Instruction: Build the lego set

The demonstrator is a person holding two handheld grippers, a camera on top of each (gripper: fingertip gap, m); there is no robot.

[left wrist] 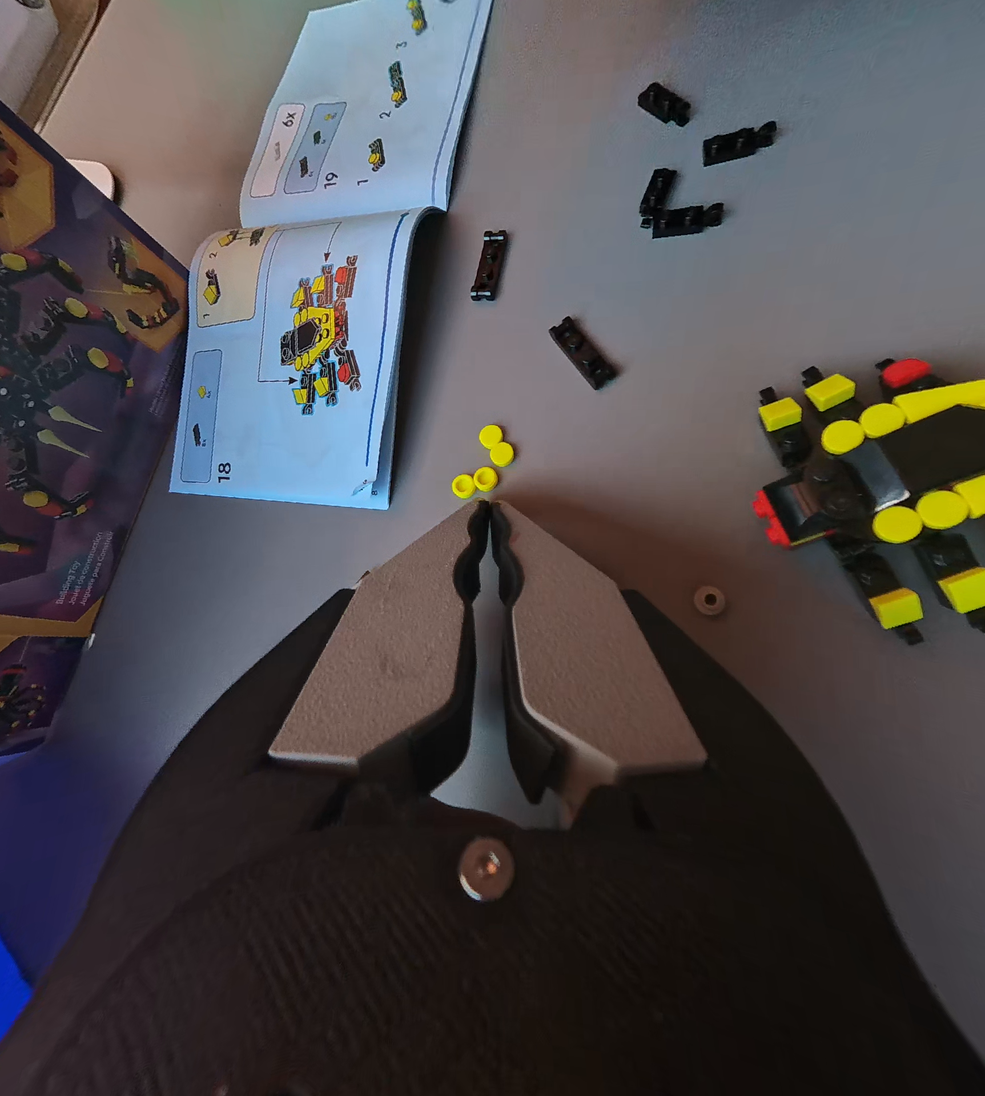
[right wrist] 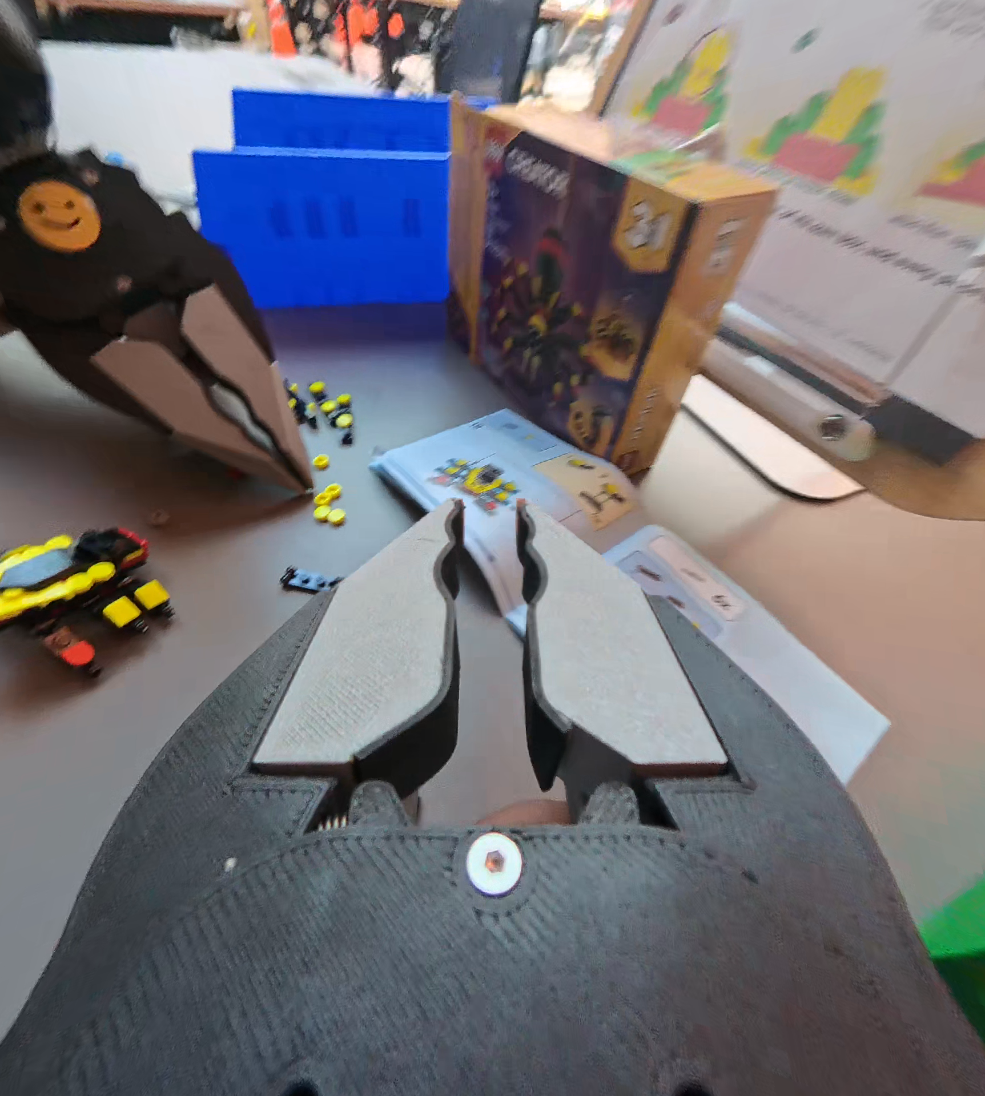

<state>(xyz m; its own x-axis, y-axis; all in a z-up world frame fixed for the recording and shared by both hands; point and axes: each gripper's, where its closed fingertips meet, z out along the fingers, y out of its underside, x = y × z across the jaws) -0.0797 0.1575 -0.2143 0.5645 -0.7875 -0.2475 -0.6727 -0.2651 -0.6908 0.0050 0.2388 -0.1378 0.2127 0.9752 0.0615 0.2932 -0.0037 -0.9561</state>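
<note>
Nearest our lens, the left gripper (left wrist: 488, 505) is hanging low over the grey table (left wrist: 774, 830) with its fingers pressed together on nothing, tips just beside four small yellow round tiles (left wrist: 483, 461). We are holding the right gripper (right wrist: 488, 504) above the open instruction booklet (right wrist: 513, 492), its fingers spread apart and empty. The half-built yellow, black and red lego model (left wrist: 905, 498) is sitting on the table to the right of the left gripper, well apart from it, with loose black plates (left wrist: 582, 353) scattered beyond. The set's box (right wrist: 585, 284) is standing upright behind the booklet; we cannot tell what it holds. A blue bin (right wrist: 324, 231) is standing beside it, contents hidden. Both box and booklet are carrying printed pictures and writing.
</note>
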